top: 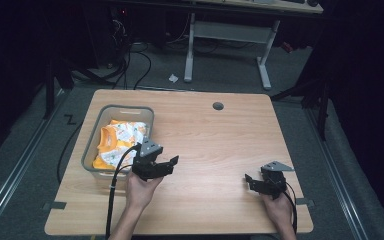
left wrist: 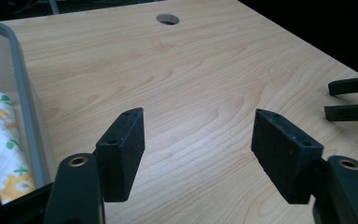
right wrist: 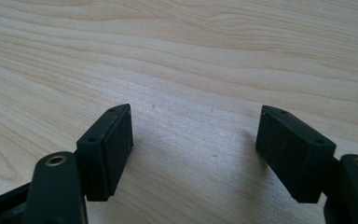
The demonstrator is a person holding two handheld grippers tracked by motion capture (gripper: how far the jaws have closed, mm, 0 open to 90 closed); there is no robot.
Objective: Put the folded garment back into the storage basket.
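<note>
Where folded, cloth (top: 121,141) (orange-white) within bin (top: 91,150)

Garment (top: 117,142) in the bin (top: 94,145), perhaps folded, partly behind left tongs (top: 166,166).

I see a light wooden table (top: 215,145) with a round cable hole (top: 218,106) near its far edge; a clear plastic bin (top: 93,150) sits on its left side.
</note>
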